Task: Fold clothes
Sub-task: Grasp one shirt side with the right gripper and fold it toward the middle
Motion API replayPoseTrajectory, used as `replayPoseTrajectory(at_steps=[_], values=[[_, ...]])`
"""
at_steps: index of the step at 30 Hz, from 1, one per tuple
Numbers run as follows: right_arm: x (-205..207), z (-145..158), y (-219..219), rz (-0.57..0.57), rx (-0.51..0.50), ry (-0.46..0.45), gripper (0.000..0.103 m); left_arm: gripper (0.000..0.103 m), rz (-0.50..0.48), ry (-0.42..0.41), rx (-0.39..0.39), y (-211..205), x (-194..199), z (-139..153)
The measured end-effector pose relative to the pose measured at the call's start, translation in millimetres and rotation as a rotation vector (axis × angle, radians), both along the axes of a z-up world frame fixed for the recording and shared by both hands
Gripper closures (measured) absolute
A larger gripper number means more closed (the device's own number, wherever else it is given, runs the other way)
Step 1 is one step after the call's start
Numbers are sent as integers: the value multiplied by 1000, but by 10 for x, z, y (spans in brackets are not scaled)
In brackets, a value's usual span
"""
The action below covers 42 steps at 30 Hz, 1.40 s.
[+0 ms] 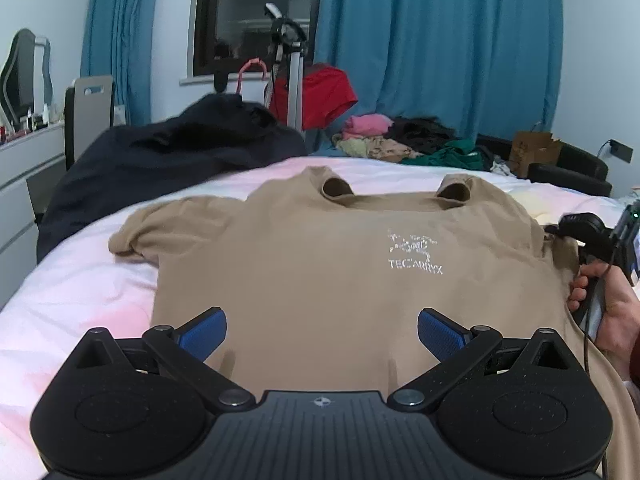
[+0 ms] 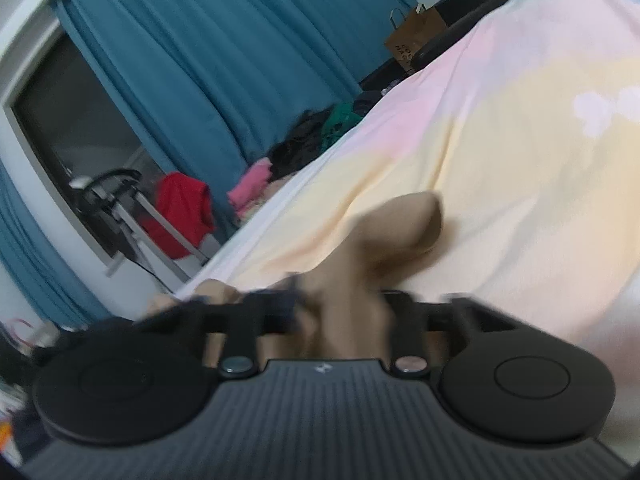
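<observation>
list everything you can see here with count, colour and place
t-shirt: 1, tan, white logo, flat on bed, front up
bed: 1, pale pink and yellow cover, under t-shirt
dark garment: 1, black or navy, heaped on bed's far left
clothes pile: 1, pink, black, green, beige, far side of bed
red garment: 1, hung by window
curtains: 2, teal, either side of window
window: 1, dark, back wall
box: 1, brown, far right
chair: 1, grey and black, left
left gripper: black, blue pads, open over t-shirt hem
right gripper: black, shut on tan sleeve
hand: 1, holding right gripper, right edge
</observation>
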State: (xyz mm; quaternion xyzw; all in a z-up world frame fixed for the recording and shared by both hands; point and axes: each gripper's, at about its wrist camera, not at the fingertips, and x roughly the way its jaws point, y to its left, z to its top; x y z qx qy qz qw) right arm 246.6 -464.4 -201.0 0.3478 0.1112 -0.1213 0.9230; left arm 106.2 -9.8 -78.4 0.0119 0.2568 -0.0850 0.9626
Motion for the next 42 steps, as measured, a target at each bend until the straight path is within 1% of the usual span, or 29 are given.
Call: replayPoseTrajectory(at_steps=[4,7,10,12,15,19,22,25,27,30,32,34,36,37,38,39,40,41,42], values=[[-61,312,112,-11,-152,40,92,0,10,-13,2,43,-22,106],[-113,639,188,-8,-235,65,93,0,4,-20,46,99,-30,181],[-160,976,370,2,-326,85,93,0,39,-50,83,202,-67,260],[-176,1189,546,17,-375,81,93,0,47,-43,72,291,-63,312],[-194,1478,891,54,-442,65,93,0,63,-11,30,450,-42,367],[-212,1692,1386,125,-469,30,93,0,78,32,-23,681,-23,420],[-151,1718,1790,192,-496,22,93,0,106,25,-41,845,-35,461],[22,1612,2212,276,-514,46,93,0,140,19,-78,1008,21,452],[154,1494,2482,340,-511,72,93,0,174,57,-132,1111,146,380],[344,1263,2856,401,-562,126,93,0,189,137,-249,1240,372,255],[444,1137,2995,423,-578,154,93,0,202,168,-294,1300,454,190],[527,1028,3072,434,-586,174,91,0,212,183,-295,1328,495,144],[580,977,3091,445,-578,183,90,0,212,179,-300,1357,504,119],[610,951,3072,457,-567,194,87,0,211,175,-303,1372,505,110],[650,933,3049,480,-545,208,72,0,208,171,-303,1362,514,106],[678,926,3015,514,-508,219,39,0,203,167,-301,1336,528,105],[678,924,3006,543,-474,219,21,0,199,162,-299,1309,541,105],[645,942,3000,560,-452,207,1,0,194,157,-297,1282,555,104],[591,977,3002,564,-446,193,0,0,190,153,-295,1256,569,104]])
